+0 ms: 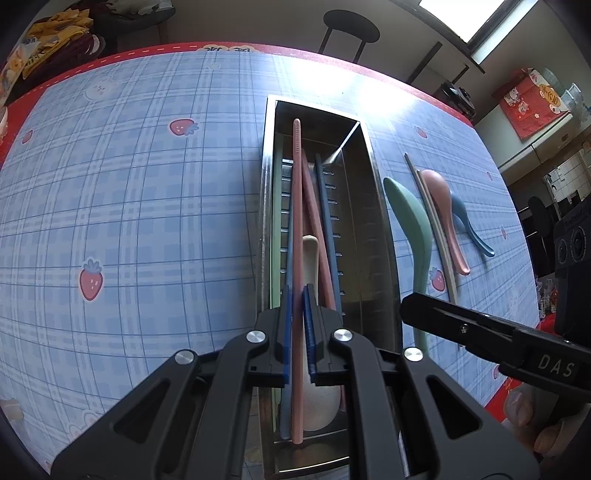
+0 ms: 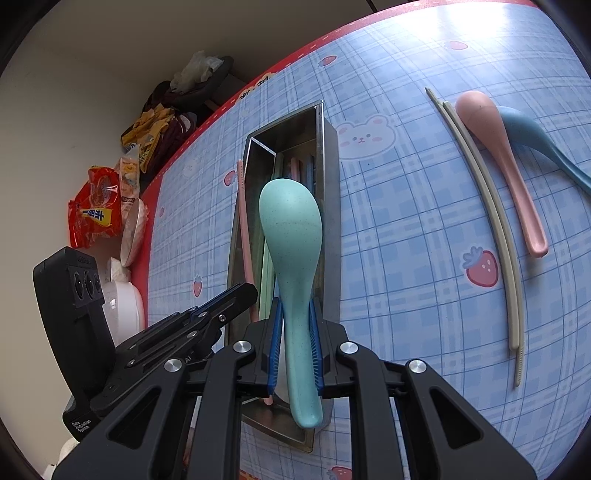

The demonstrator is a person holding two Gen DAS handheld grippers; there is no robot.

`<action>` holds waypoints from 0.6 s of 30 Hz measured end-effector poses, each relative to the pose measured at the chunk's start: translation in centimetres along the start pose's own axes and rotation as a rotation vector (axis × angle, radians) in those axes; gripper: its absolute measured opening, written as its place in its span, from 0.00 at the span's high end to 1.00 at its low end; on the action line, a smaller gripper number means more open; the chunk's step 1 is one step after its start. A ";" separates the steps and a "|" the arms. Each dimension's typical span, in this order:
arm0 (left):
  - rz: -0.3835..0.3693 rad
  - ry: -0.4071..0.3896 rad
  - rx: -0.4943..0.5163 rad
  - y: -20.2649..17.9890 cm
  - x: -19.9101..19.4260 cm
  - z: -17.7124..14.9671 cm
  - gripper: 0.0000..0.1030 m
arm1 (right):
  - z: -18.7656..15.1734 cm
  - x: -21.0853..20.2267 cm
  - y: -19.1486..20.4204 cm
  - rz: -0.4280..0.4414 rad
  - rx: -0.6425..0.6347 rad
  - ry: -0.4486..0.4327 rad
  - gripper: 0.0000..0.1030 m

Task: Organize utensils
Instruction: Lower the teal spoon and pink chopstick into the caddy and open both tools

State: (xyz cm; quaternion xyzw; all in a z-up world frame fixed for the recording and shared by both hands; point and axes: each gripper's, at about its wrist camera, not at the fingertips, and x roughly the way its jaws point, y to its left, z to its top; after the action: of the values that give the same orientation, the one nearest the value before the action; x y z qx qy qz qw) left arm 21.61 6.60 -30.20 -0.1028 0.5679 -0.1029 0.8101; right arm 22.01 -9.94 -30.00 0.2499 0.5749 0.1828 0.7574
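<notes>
My left gripper (image 1: 297,295) is shut on a long pink chopstick (image 1: 296,184), which it holds lengthwise over the steel utensil box (image 1: 364,221). In the box lie another pink chopstick, blue chopsticks (image 1: 325,206), a green one and a beige spoon (image 1: 310,254). My right gripper (image 2: 295,306) is shut on the handle of a green spoon (image 2: 290,225), with the bowl pointing away above the box (image 2: 330,206). In the left wrist view the green spoon (image 1: 410,214) hangs just right of the box, gripped by the right gripper (image 1: 413,310). The left gripper (image 2: 247,291) shows at the box's left side.
On the blue plaid cloth right of the box lie a pink spoon (image 2: 498,147), a blue spoon (image 2: 535,136) and a pair of beige chopsticks (image 2: 480,177). Snack bags (image 2: 96,214) and bowls sit past the table's red edge (image 2: 147,229). A stool (image 1: 351,29) stands beyond the far edge.
</notes>
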 end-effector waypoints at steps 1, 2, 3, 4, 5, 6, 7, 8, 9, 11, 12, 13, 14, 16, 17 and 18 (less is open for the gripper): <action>0.000 0.001 -0.001 0.1 0.0 -0.1 0.90 | 0.0 0.1 0.1 -0.001 0.002 0.001 0.86; 0.001 0.002 -0.003 0.1 0.0 -0.2 0.90 | 0.0 0.2 0.2 -0.002 0.006 0.001 0.86; 0.003 0.000 -0.004 0.2 -0.1 -0.3 0.90 | 0.1 0.3 0.3 -0.003 0.011 0.001 0.86; 0.003 -0.001 -0.007 0.2 -0.2 -0.4 0.90 | 0.2 0.4 0.4 -0.004 0.016 0.001 0.86; 0.002 -0.002 -0.009 0.3 -0.3 -0.5 0.90 | 0.3 0.5 0.4 -0.004 0.021 -0.001 0.86; 0.001 -0.002 -0.008 0.3 -0.4 -0.6 0.90 | 0.5 0.6 0.5 -0.006 0.025 -0.004 0.86; 0.001 -0.001 -0.006 0.3 -0.5 -0.7 0.90 | 0.7 0.7 0.5 -0.006 0.029 -0.009 0.86; 0.001 0.001 -0.002 0.3 -0.5 -0.8 0.90 | 0.9 0.7 0.6 -0.008 0.033 -0.014 0.86; -0.001 0.004 0.001 0.3 -0.5 -0.9 0.90 | 1.2 0.8 0.6 -0.009 0.038 -0.019 0.86; 0.001 0.008 0.006 0.3 -0.4 -1.1 0.90 | 1.9 1.0 0.6 -0.007 0.051 -0.025 0.86; 0.000 0.010 0.004 0.3 -0.4 -1.2 0.90 | 2.3 1.2 0.8 -0.005 0.056 -0.027 0.86; -0.002 0.010 0.000 0.4 -0.3 -1.3 0.90 | 2.6 1.3 0.9 -0.005 0.058 -0.030 0.86; -0.004 0.010 -0.005 0.5 -0.3 -1.4 0.90 | 3.0 1.5 1.1 -0.010 0.057 -0.034 0.86; -0.008 0.008 -0.009 0.6 -0.3 -1.5 0.90 | 3.7 1.8 1.5 -0.021 0.048 -0.040 0.86; -0.011 0.007 -0.010 0.6 -0.3 -1.4 0.90 | 4.0 2.0 1.6 -0.028 0.043 -0.043 0.86; -0.012 0.005 -0.011 0.6 -0.4 -1.4 0.90 | 4.4 2.1 1.8 -0.035 0.041 -0.048 0.86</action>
State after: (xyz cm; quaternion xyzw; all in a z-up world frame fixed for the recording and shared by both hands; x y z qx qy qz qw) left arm 20.15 7.24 -30.51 -0.1105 0.5697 -0.1051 0.8076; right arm 26.83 -8.07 -29.69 0.2596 0.5646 0.1519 0.7686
